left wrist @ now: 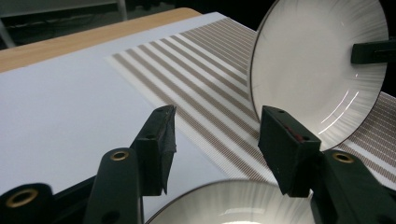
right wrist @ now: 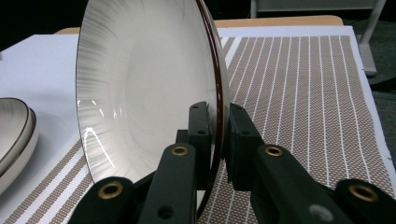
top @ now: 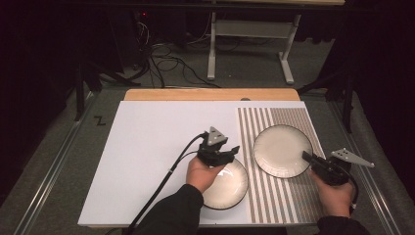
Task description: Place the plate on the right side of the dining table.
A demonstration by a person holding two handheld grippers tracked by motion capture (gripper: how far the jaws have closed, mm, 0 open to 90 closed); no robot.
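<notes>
A white ribbed plate with a dark rim (top: 281, 149) is tilted up on the striped placemat (top: 288, 200). My right gripper (top: 307, 156) is shut on its near right rim. In the right gripper view the jaws (right wrist: 218, 140) pinch that rim, with the plate (right wrist: 144, 84) standing almost on edge. A second white plate (top: 229, 188) lies flat, half on the mat's left edge. My left gripper (top: 230, 152) hovers just above its far rim, open, with nothing between the pads (left wrist: 217, 140). That plate's rim (left wrist: 233, 200) shows below the jaws, and the held plate (left wrist: 317, 70) shows beyond them.
A white board (top: 156, 156) covers the table, with bare wood (top: 210, 94) along the far edge. Metal rails run down both sides. Cables and a white stand's legs (top: 211, 54) lie on the floor beyond. The left gripper's cable (top: 166, 181) trails over the board.
</notes>
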